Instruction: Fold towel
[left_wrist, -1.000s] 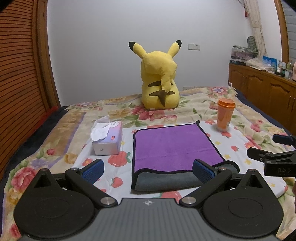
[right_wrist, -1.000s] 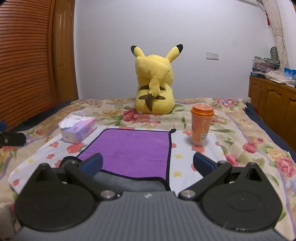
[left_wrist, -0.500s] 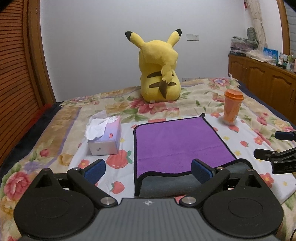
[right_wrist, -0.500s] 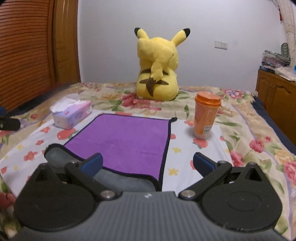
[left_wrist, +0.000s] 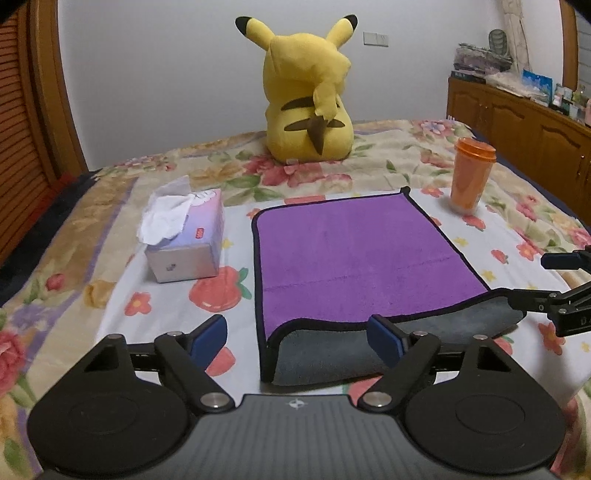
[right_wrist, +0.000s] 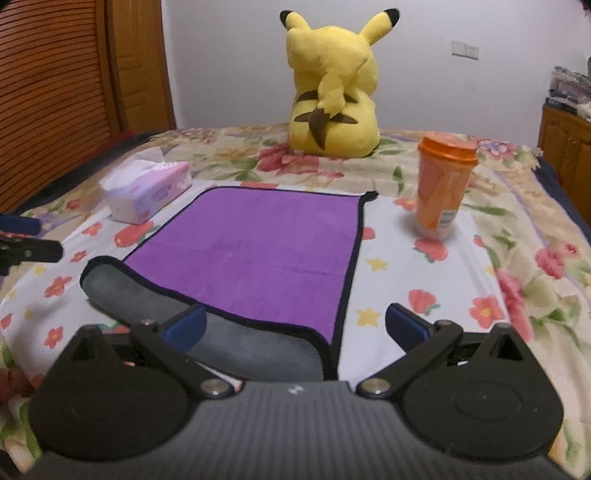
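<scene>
A purple towel (left_wrist: 354, 254) with a black hem lies flat on the floral bed; its near edge is turned over and shows the grey underside (left_wrist: 332, 354). It also shows in the right wrist view (right_wrist: 255, 251). My left gripper (left_wrist: 297, 334) is open, its fingers straddling the towel's near left corner. My right gripper (right_wrist: 295, 325) is open, straddling the near right corner. The right gripper's tips also show at the right edge of the left wrist view (left_wrist: 546, 280).
A tissue box (left_wrist: 184, 236) stands left of the towel. An orange lidded cup (left_wrist: 471, 175) stands to its right. A yellow plush toy (left_wrist: 310, 99) sits behind it. A wooden cabinet (left_wrist: 524, 122) runs along the right wall.
Both grippers have moved forward and lower toward the towel's near edge. Both stay open. The towel has not moved.
</scene>
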